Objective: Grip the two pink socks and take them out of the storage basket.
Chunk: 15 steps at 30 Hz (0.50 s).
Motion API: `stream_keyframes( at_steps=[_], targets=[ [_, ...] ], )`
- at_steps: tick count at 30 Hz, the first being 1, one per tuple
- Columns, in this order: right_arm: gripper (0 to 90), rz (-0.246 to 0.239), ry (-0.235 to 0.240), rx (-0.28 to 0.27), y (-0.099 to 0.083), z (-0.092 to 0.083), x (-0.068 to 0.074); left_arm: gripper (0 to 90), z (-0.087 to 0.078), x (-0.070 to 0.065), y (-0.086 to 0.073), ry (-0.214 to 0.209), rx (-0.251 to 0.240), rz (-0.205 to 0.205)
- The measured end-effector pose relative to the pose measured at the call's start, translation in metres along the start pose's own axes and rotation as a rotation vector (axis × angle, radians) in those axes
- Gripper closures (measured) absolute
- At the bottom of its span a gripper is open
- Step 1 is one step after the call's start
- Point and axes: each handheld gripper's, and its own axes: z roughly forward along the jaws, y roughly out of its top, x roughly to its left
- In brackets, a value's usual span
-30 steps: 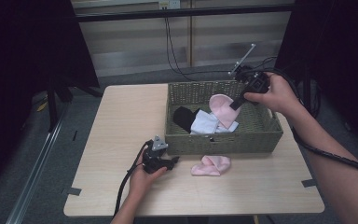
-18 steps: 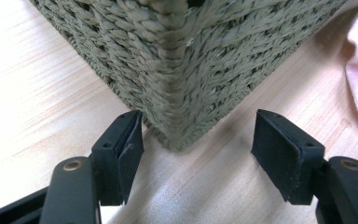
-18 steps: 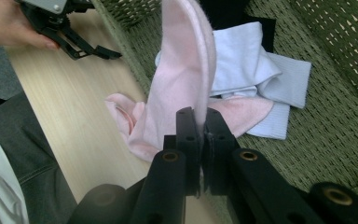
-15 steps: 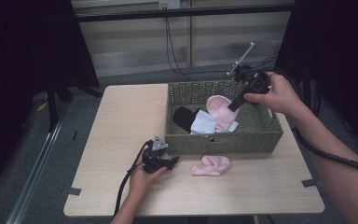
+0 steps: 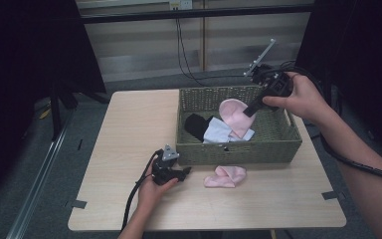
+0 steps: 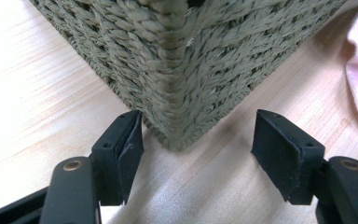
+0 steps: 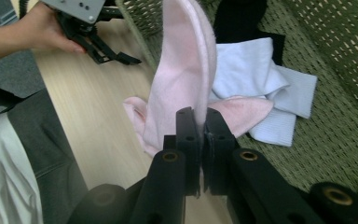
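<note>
Holding a pink sock (image 5: 232, 115) in the right claw (image 5: 251, 109), jaws clamped tight on its edge. In the right gripper view the sock (image 7: 186, 70) stands up from the jaws, long axis roughly vertical, bulk drooping away from the claw (image 7: 197, 135) toward the basket's near-left side.

Sock hangs above the basket (image 5: 283, 144) interior, lower end touching or just over the white cloth (image 5: 219, 132); can't tell which. A black cloth (image 5: 195, 126) sits left of the white one.

Second pink sock (image 5: 225, 176) lies on the counter (image 5: 129, 134) just in front of the basket's near wall, apart from it.

Left claw (image 5: 185, 172) is wide and empty, resting low on the counter at the basket's near-left corner; in the left gripper view the corner (image 6: 177, 93) sits between the jaws, not gripped.

Key relation: counter sock lies to the right of the left claw, close, long axis along the basket wall. Left hand is far nearer to it than the right. My guess: the held sock gets lifted out over the near wall toward its mate.
</note>
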Motion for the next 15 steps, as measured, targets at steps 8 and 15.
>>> stream_keyframes(
  at_steps=[8,15],
  targets=[
    [86.5,-0.076,0.055,-0.01,0.002,0.0,0.022,33.1,0.0,0.0,0.0,-0.001,0.002,-0.002],
    [86.1,-0.129,0.096,-0.003,0.0,0.005,0.043,33.1,0.0,0.0,0.0,0.0,-0.004,-0.003]
  ],
)
